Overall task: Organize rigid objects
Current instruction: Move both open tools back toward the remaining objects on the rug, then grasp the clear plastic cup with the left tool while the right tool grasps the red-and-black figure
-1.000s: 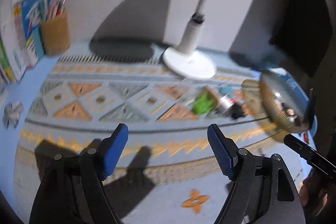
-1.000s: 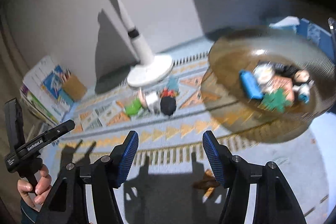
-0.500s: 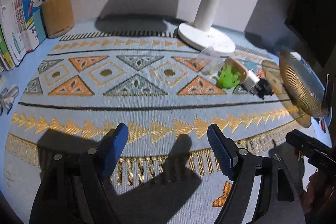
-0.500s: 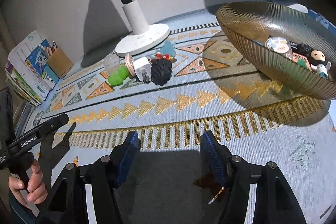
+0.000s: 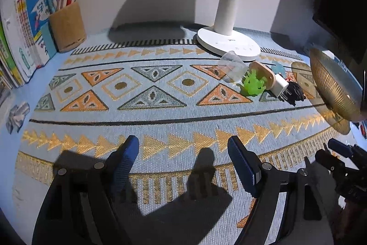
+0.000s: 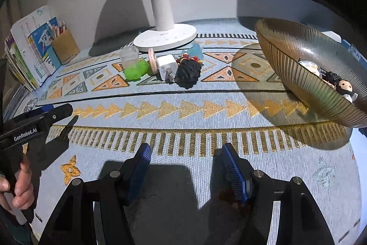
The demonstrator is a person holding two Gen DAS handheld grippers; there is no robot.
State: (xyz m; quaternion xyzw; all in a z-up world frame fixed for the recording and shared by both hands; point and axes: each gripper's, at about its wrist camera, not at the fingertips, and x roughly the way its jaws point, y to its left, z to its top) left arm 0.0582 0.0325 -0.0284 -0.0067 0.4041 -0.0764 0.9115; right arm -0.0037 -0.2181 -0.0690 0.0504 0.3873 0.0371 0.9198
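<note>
A cluster of small objects lies on the patterned mat by the lamp base: a green toy (image 6: 135, 70), a clear plastic cup (image 6: 129, 56), a white plug adapter (image 6: 167, 69), a black spiky toy (image 6: 188, 72) and a pink disc (image 6: 152, 60). The same cluster shows in the left wrist view, with the green toy (image 5: 252, 84) and the adapter (image 5: 279, 85). An amber ribbed glass bowl (image 6: 289, 61) at the right holds several small figures. My left gripper (image 5: 183, 153) and my right gripper (image 6: 185, 160) are open and empty, low over the mat, well short of the cluster.
A white lamp base (image 6: 165, 38) stands behind the cluster. A cork pen holder (image 5: 67, 26) and upright books (image 5: 25, 31) stand at the back left. A dark monitor (image 5: 344, 4) is at the back right. The bowl (image 5: 332, 86) sits at the mat's right edge.
Both grippers have come down and closer to the mat, and the views have steadied. The bowl now rests on the mat at the right. Both grippers stay open.
</note>
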